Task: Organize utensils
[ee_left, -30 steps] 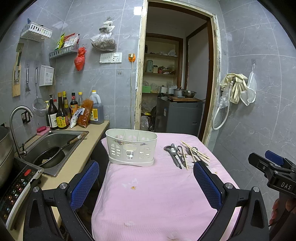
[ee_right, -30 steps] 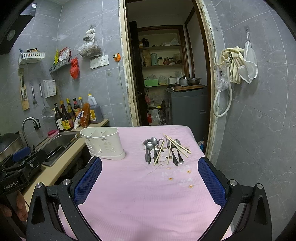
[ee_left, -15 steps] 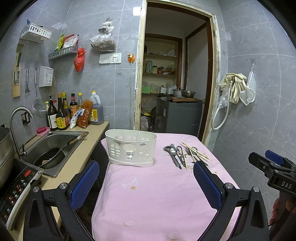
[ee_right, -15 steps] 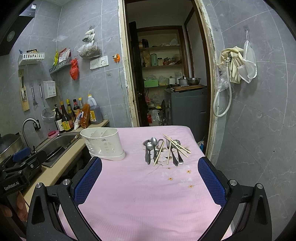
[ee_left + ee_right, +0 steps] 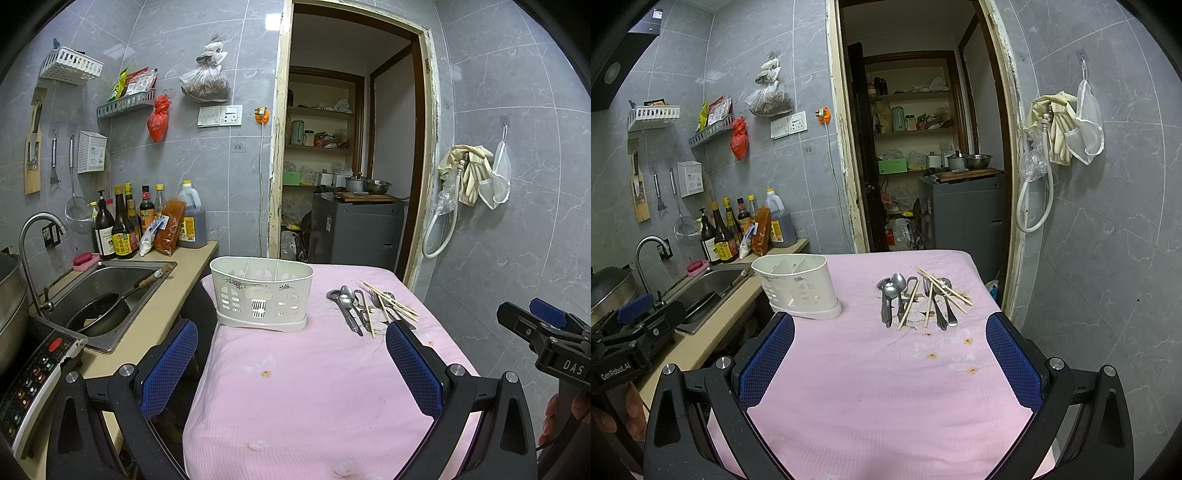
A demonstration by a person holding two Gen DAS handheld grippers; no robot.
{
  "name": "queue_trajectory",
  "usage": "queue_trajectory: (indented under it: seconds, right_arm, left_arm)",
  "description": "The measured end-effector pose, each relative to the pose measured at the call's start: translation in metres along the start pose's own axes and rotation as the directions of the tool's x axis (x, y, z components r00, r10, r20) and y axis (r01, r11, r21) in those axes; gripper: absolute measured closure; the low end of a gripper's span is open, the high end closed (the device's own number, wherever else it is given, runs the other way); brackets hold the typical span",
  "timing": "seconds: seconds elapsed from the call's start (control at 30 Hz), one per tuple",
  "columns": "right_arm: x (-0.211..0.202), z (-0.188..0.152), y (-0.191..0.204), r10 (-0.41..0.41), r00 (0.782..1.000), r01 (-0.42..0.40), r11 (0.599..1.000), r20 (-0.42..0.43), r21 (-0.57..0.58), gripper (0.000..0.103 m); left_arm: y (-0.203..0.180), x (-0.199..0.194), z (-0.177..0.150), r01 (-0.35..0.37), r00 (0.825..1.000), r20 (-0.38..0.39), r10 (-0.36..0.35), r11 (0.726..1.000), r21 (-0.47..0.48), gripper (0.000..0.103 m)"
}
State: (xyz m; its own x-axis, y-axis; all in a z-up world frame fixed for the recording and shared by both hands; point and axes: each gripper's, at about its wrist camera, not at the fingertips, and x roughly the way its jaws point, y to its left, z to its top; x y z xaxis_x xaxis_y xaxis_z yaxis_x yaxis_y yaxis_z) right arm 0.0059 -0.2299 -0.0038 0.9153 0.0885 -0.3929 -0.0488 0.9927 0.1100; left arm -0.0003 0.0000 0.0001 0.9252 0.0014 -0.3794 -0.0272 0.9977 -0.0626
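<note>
Both grippers, left (image 5: 291,354) and right (image 5: 890,350), gape wide over the table's (image 5: 886,387) near edge; spoons (image 5: 892,295) and chopsticks (image 5: 942,290) lie near its far right corner, beside the holder (image 5: 798,286).

One caddy (image 5: 798,286), four chopsticks (image 5: 943,290)

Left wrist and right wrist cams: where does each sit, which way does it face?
Left wrist: on the left gripper, low over the near table end, facing the basket and doorway; own open fingers and the right gripper show.
Right wrist: on the right gripper, facing the utensils; own open fingers and the left gripper show.
Shared: basket, utensils, pink table, sink.
</note>
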Motion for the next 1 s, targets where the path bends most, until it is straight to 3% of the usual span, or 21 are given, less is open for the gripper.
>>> queue_trajectory:
  seconds: [0.53,1.0]
  right_arm:
    - [-0.004,0.002,0.006,0.014,0.999,-0.015,1.000,0.037,0.007,0.001]
    - [0.024,0.059,-0.010,0.035,0.983,-0.030,0.999,0.180,-0.028,0.001]
  left_arm:
    - [-0.009,0.007,0.008,0.022,0.999,0.023,-0.022,1.000,0.013,0.000]
    - [-0.033,0.051,0.056,0.060,0.990,0.129,-0.063,0.998,0.027,0.000]
